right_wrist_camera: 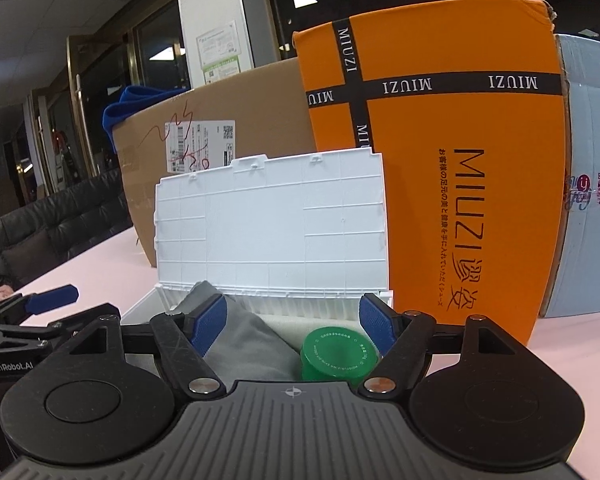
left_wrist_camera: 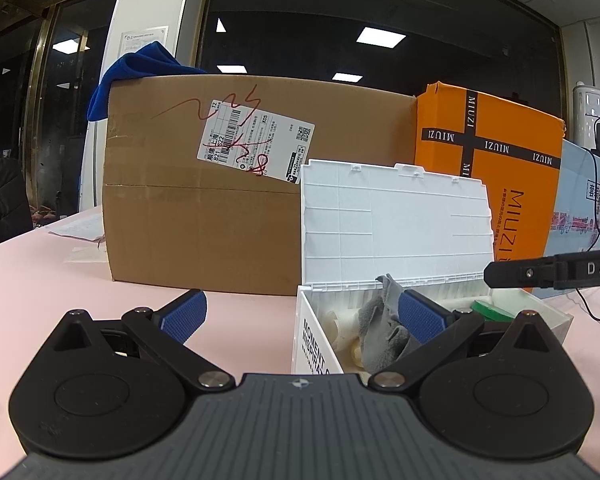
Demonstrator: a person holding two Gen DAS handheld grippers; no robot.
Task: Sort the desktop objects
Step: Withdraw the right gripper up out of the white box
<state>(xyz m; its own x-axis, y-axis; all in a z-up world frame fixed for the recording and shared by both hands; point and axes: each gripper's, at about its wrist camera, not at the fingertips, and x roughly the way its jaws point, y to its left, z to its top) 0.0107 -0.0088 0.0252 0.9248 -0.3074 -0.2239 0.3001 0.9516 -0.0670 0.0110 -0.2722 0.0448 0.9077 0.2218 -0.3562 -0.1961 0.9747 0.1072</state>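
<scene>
Left wrist view, table: the pink table (left_wrist_camera: 40, 280) carries everything, with loose papers (left_wrist_camera: 80, 228) lying at its far left.
Brown carton: the brown carton (left_wrist_camera: 204, 200) stands at the back, long side facing the camera, a scribbled shipping label (left_wrist_camera: 256, 144) on its face and a blue cloth (left_wrist_camera: 140, 72) draped over its top left corner.
Orange box: the orange box (right_wrist_camera: 452, 184) marked MIUZI stands upright to the right of the carton, its long axis vertical; a pale blue box (right_wrist_camera: 592, 184) stands beside it on its right.
White storage box: the white storage box (left_wrist_camera: 312, 332) sits on the table in front of the carton and the orange box, its long axis running left to right across the right wrist view.
Lid: the lid (right_wrist_camera: 272, 224) stands open and upright at the rear edge of the storage box.
Grey cloth: the grey cloth (right_wrist_camera: 244, 344) lies crumpled inside the storage box, toward its left part, one corner poking up.
Green jar: the green jar (right_wrist_camera: 338, 354) sits inside the storage box to the right of the grey cloth, its round cap facing up and slightly toward the right wrist camera.
Left tongs: the left tongs (left_wrist_camera: 304, 316) are spread wide apart and hold nothing; the right-hand pad is just beside the grey cloth, and contact cannot be told.
Right tongs: the right tongs (right_wrist_camera: 292, 324) are spread apart and empty, above the near edge of the storage box, with the grey cloth and the green jar seen between the pads.
</scene>
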